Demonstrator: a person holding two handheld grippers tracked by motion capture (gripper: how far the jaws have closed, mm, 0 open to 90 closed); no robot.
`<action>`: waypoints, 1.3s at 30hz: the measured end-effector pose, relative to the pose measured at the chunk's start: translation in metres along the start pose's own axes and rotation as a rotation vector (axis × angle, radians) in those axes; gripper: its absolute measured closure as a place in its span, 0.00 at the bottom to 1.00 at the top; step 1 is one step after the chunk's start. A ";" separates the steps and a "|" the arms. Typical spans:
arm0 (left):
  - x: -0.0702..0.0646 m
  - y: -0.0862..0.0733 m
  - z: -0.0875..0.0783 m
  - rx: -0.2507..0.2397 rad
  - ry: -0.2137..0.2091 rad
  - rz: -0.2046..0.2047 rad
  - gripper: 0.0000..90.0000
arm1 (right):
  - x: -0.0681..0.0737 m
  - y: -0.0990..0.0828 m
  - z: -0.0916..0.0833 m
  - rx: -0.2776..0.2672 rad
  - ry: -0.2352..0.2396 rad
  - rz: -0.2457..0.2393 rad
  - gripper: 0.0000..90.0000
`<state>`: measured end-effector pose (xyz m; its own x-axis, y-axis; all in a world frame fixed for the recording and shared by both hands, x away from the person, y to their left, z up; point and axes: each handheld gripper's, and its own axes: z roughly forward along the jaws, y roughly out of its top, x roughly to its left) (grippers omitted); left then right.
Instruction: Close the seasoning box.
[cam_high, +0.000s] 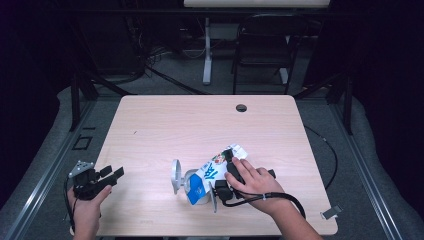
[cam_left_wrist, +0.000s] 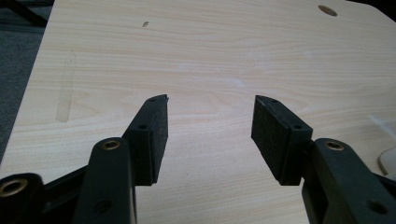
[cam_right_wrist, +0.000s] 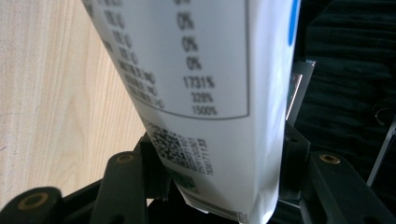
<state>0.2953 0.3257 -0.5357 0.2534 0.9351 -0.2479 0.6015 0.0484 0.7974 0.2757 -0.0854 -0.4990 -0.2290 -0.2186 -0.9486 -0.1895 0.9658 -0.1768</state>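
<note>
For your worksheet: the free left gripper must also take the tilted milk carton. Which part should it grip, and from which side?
Probably the carton's blue lower body, approached from the table's left side. The right gripper already clamps its right side, and the flat panels suit the left gripper's open jaws.

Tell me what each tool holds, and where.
The right tool clamps the tilted carton near its bottom end. The left tool holds nothing.

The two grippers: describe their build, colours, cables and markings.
The left gripper has matte black jaws with flat, dark, finely textured pads and brass-coloured pivot screws; a grey three-cornered plate sits on top. The right gripper has the same black jaws and brass screws, and a black cable trails from it.
</note>
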 end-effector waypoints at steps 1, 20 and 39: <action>0.000 0.000 0.000 -0.001 0.001 0.000 0.52 | 0.000 0.000 0.000 -0.001 -0.001 0.000 0.56; 0.000 0.000 0.001 -0.003 0.001 -0.001 0.52 | 0.000 0.001 -0.001 -0.004 0.016 0.000 0.59; 0.000 0.000 0.001 -0.003 0.001 0.000 0.52 | -0.002 0.001 -0.003 0.007 0.018 0.006 0.64</action>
<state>0.2955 0.3252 -0.5359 0.2526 0.9355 -0.2471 0.5993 0.0492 0.7990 0.2732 -0.0842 -0.4965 -0.2468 -0.2155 -0.9448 -0.1817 0.9680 -0.1733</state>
